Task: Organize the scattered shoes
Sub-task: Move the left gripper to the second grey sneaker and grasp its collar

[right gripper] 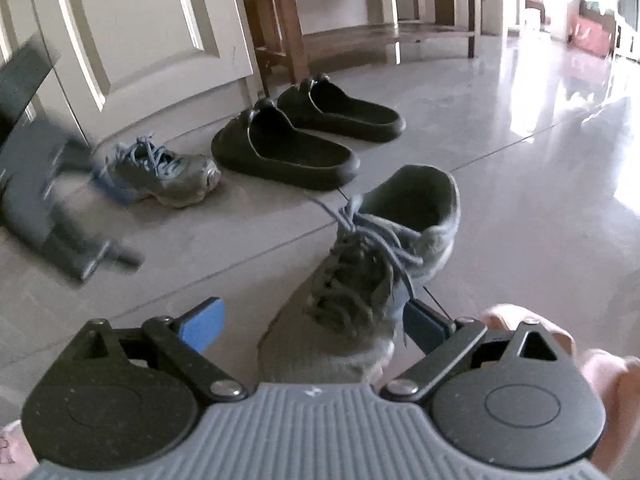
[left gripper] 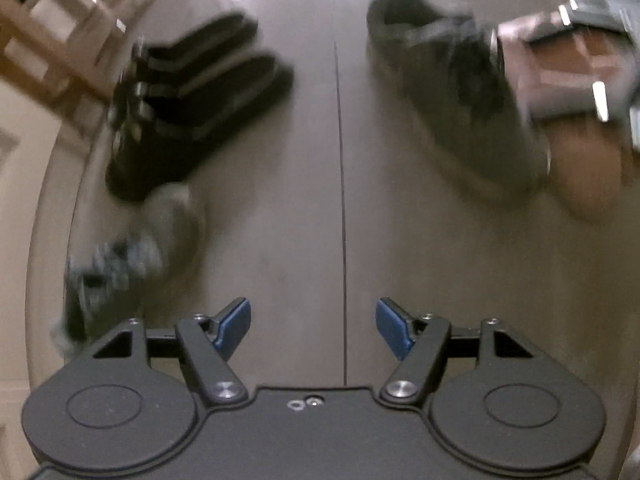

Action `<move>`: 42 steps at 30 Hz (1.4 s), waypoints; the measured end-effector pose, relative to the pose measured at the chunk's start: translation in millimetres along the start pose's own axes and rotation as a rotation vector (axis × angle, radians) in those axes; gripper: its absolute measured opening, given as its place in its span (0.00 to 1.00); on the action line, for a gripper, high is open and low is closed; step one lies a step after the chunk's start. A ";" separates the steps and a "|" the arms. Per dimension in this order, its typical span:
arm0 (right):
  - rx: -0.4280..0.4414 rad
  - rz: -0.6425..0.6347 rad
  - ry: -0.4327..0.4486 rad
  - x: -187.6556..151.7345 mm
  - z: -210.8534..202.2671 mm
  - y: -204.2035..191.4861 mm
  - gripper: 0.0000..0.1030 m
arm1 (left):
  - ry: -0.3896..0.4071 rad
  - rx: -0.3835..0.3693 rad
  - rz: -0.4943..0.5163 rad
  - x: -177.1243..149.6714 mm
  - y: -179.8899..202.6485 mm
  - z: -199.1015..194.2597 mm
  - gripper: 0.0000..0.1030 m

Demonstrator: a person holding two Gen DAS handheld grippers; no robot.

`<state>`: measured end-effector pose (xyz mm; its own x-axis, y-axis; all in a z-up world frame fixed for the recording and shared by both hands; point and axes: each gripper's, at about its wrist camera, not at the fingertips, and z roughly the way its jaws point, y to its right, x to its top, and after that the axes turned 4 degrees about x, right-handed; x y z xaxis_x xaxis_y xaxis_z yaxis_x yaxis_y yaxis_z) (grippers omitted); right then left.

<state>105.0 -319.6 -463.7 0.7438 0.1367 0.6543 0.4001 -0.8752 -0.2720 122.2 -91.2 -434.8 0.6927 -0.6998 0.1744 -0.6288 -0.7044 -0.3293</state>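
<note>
A grey laced sneaker (right gripper: 372,276) lies on the tiled floor between the open fingers of my right gripper (right gripper: 316,326), toe toward the camera; the pads stand apart from its sides. Its mate, a grey sneaker with blue laces (right gripper: 160,172), sits by the door. Two black slides (right gripper: 280,144) stand side by side beyond it. My left gripper (left gripper: 314,326) is open and empty above bare floor. In the blurred left wrist view the slides (left gripper: 192,96) are at left, the mate sneaker (left gripper: 132,256) below them, the grey sneaker (left gripper: 452,92) at right.
A wooden shoe rack (right gripper: 360,20) with shoes on its upper shelf stands at the back by a white door (right gripper: 132,40). The other gripper shows at the left of the right wrist view (right gripper: 44,184) and at the right of the left wrist view (left gripper: 572,68).
</note>
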 end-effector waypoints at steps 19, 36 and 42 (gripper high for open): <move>-0.123 0.040 0.011 8.1 -20.0 6.9 0.95 | 0.068 0.163 -0.334 -23.0 -137.2 0.0 0.67; -0.213 0.027 -0.107 -16.7 -29.9 -35.0 0.94 | -0.086 -0.287 -0.584 -10.1 -287.6 93.0 0.68; -0.219 -0.067 -0.127 -8.9 -16.4 -59.5 0.94 | -0.116 -0.445 -0.717 -21.7 -300.3 130.6 0.68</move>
<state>65.8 -276.4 -441.7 0.7867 0.2426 0.5677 0.3354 -0.9400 -0.0631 342.1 150.9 -460.9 0.9930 -0.0670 0.0972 -0.0874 -0.9707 0.2238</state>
